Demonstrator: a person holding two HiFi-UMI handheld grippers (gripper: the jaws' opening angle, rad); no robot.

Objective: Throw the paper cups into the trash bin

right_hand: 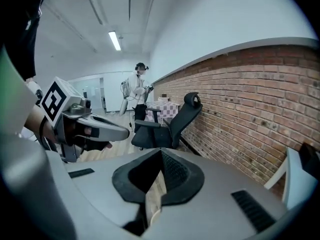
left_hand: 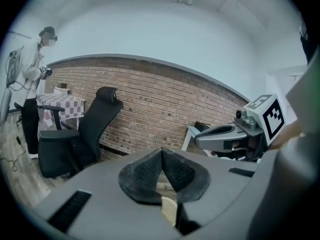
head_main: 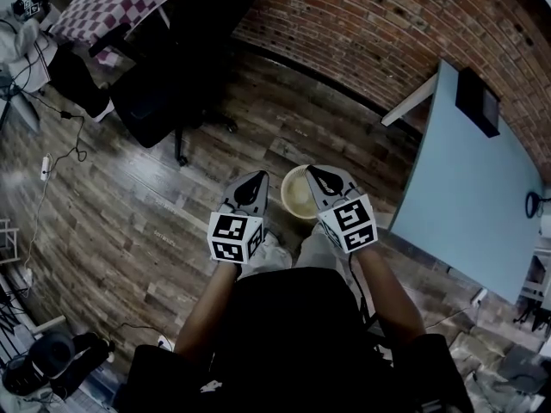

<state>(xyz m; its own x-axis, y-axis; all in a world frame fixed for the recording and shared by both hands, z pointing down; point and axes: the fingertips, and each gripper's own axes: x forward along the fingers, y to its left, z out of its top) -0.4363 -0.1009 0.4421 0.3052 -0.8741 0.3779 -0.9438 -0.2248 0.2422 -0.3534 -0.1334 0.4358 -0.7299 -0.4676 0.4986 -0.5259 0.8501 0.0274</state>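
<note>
In the head view a cream paper cup point(head_main: 297, 194) hangs open side up between my two grippers, above the wooden floor. My right gripper point(head_main: 315, 175) is shut on the cup's right rim. In the right gripper view the cup's paper wall point(right_hand: 156, 189) is pinched between the black pads point(right_hand: 175, 171). My left gripper point(head_main: 252, 181) is held just left of the cup, apart from it, with its jaws shut. A small cream patch point(left_hand: 170, 209) shows low in the left gripper's gap; I cannot tell what it is. No trash bin is in view.
A light blue table point(head_main: 465, 188) with a black box point(head_main: 478, 101) stands at the right along the brick wall point(head_main: 387, 24). A black office chair point(head_main: 185, 50) and a checkered table point(head_main: 112, 3) are at the far left. A person point(right_hand: 137, 91) stands beyond the chair.
</note>
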